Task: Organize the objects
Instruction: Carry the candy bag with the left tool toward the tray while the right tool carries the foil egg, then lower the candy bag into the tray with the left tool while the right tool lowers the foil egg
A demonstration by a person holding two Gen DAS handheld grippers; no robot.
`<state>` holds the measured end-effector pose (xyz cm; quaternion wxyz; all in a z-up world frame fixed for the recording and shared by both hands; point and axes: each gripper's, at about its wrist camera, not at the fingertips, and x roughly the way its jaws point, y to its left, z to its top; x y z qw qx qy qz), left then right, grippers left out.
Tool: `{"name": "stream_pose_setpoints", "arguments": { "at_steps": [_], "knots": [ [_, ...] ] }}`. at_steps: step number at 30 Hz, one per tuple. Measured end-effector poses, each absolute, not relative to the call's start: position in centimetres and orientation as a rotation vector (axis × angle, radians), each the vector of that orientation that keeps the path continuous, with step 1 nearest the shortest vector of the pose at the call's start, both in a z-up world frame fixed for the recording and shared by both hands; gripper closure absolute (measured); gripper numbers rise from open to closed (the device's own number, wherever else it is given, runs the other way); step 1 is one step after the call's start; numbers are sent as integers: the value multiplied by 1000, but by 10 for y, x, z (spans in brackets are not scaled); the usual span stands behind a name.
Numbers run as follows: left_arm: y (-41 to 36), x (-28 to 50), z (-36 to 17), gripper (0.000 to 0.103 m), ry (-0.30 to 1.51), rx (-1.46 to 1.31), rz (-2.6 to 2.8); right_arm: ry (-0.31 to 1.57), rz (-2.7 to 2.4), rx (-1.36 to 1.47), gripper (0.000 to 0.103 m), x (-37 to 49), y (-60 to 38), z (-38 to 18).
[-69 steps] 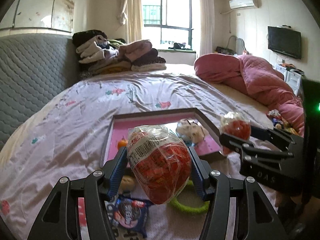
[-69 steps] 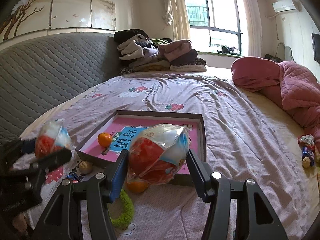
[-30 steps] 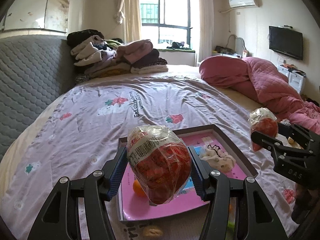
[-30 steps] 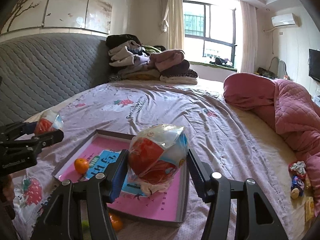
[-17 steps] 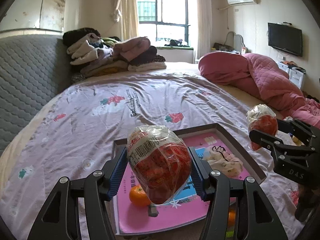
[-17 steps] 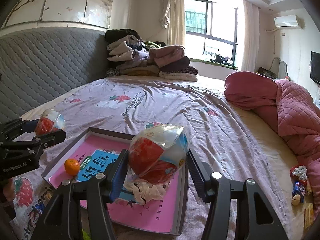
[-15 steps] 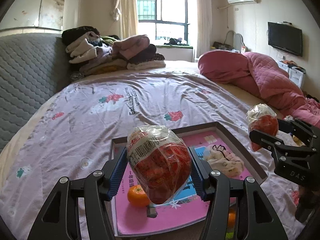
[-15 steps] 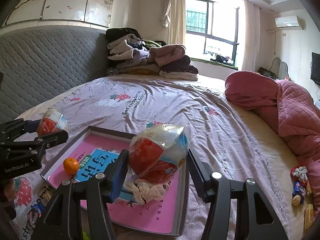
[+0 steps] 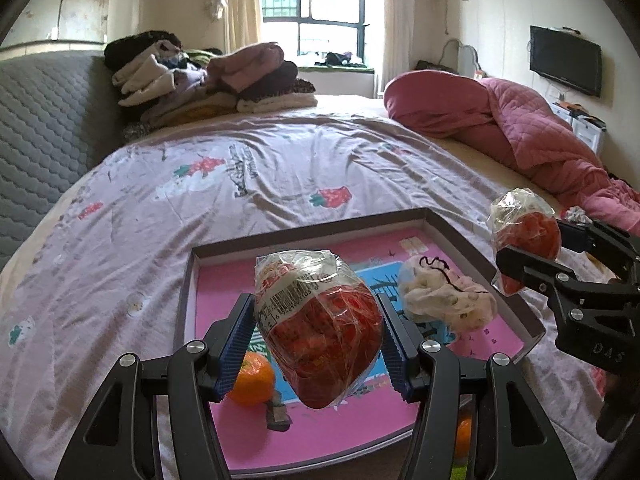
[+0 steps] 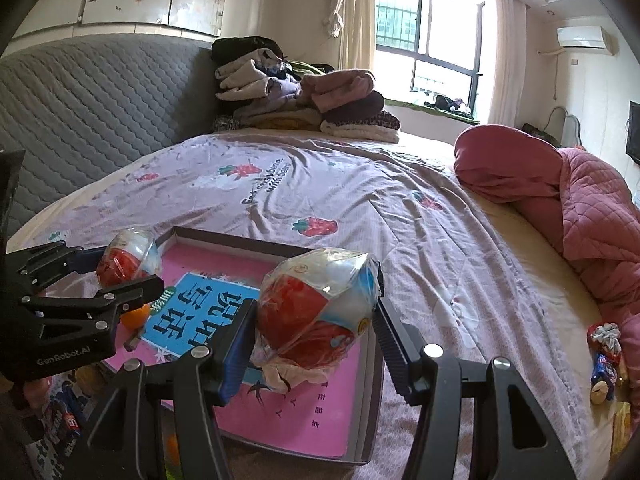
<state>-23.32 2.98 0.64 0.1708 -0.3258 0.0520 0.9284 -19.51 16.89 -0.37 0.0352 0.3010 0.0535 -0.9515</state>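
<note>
Left gripper: fingers clamped on a clear bag of red snacks, held in the air above the tray's near half; seen from the right wrist view at 9 o'clock.
Right gripper: fingers clamped on a red-and-white snack bag, hanging over the tray's right half; in the left wrist view it sits at 3 o'clock, over the tray's right rim.
Tray: shallow brown-rimmed box with a pink printed floor, lying flat on the bed, filling the lower centre of both views.
Already in tray: one orange at about 7 o'clock of the left bag; a small dark piece just right of it, kind unclear; a crumpled white cloth pouch at 2 o'clock of the left bag.
Outside tray: a second orange just off the near rim at 5 o'clock; wrapped sweets well apart on the bed at 3 o'clock in the right wrist view; dark blue packets at 8 o'clock near the tray's left corner.
Progress, my reading: partway. A few things are gathered; both bags are over the tray but not yet set down.
Left to do: lower and release both bags, then fetch the strays.
</note>
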Motion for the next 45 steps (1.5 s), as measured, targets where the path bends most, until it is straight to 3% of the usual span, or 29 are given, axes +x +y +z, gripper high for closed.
{"name": "stream_pose_setpoints", "arguments": {
  "at_steps": [45],
  "knots": [
    [56, -242, -44, 42, 238, -1168, 2432, 261, -2774, 1236, 45, -210, 162, -55]
  ]
}}
